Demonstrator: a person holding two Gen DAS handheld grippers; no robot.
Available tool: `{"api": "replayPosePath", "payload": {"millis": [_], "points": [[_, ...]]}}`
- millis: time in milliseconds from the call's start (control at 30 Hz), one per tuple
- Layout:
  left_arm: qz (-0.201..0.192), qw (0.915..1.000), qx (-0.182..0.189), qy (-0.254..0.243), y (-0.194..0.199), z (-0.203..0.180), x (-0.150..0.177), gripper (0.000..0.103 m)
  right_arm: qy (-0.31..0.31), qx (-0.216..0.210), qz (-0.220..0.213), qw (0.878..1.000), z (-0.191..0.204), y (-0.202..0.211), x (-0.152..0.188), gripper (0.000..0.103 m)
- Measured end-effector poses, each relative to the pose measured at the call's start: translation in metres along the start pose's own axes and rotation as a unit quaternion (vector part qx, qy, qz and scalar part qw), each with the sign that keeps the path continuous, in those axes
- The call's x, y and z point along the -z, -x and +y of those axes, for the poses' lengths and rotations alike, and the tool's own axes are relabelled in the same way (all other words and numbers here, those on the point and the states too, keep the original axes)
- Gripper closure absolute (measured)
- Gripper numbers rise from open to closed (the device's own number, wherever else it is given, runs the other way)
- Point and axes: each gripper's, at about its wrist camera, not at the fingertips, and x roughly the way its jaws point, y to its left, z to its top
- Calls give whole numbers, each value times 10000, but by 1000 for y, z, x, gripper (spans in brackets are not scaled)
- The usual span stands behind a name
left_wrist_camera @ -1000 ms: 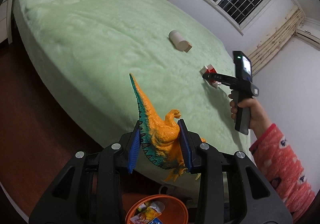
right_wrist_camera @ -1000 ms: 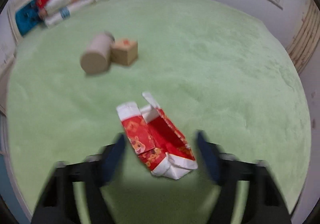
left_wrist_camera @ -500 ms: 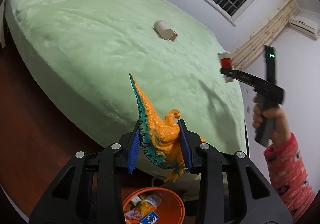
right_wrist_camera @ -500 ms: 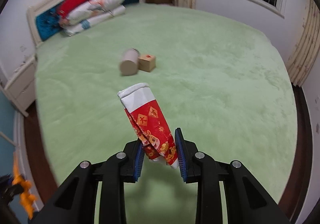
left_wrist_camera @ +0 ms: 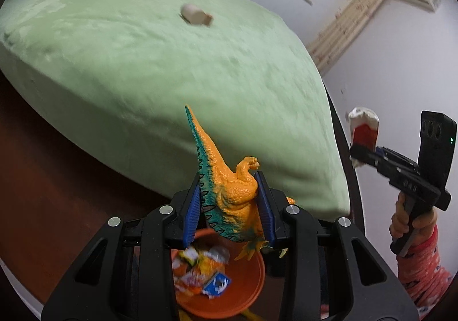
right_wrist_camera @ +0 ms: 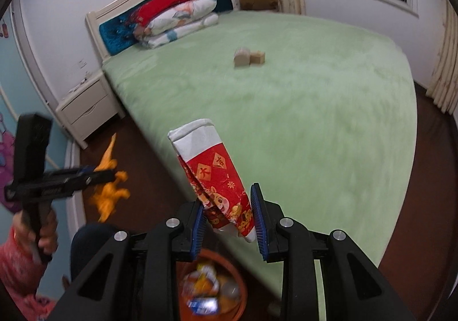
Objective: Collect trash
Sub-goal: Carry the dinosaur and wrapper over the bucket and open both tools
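While the left gripper (left_wrist_camera: 229, 200) clamped the orange and teal toy dinosaur (left_wrist_camera: 226, 189) between its blue pads, tail pointing up toward the middle of the frame, the orange bin (left_wrist_camera: 246, 289) sat directly below it at the bottom centre of the left wrist view, with crumpled wrappers (left_wrist_camera: 200, 272) lying inside. In the same view, at the right edge, the right gripper (left_wrist_camera: 361, 153) was held up by a hand (left_wrist_camera: 406, 223) in a red patterned sleeve (left_wrist_camera: 420, 266), off the corner of the green bed (left_wrist_camera: 143, 63). Its jaws were narrow and pressed on a flattened red and white paper packet (right_wrist_camera: 217, 180), which stood up slanting from the pads in the lower middle of the right wrist view, over the bed's edge and above the bin's rim. Farther back on the bed, in the upper centre of that view, a pale cylinder (right_wrist_camera: 241, 57) and a small brown box (right_wrist_camera: 257, 57) lay touching side by side. Folded bedding (right_wrist_camera: 180, 17) was stacked against the headboard at the upper left.
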Motion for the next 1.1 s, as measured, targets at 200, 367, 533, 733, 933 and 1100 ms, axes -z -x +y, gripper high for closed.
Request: {"api": "replayPosePath", "payload": {"millis": [200,367,533,733,933,1100], "points": [[760,9971,30,-102,-32,-8,48,68,-200,-323,558,9977,14,-6,72,73],[1500,9883,-173,-199,-73,-9,91,68,-399,-398,1177,9914,24,-33,121,73],[2189,9744,-443,-259,-113,-5,128,68,-719,-316,1704,9822,25,-60,161,73],[2702,9609,-570,-225,-143,-1,152,68,-949,-202,2153,9717,29,-89,190,73],[2914,9535,-748,-185,-157,-5,163,68,-1078,-200,2302,9669,42,-107,204,68],[2980,9503,-905,11,-157,-1,162,60,-1002,-80,2216,9699,39,-106,207,45]]}}
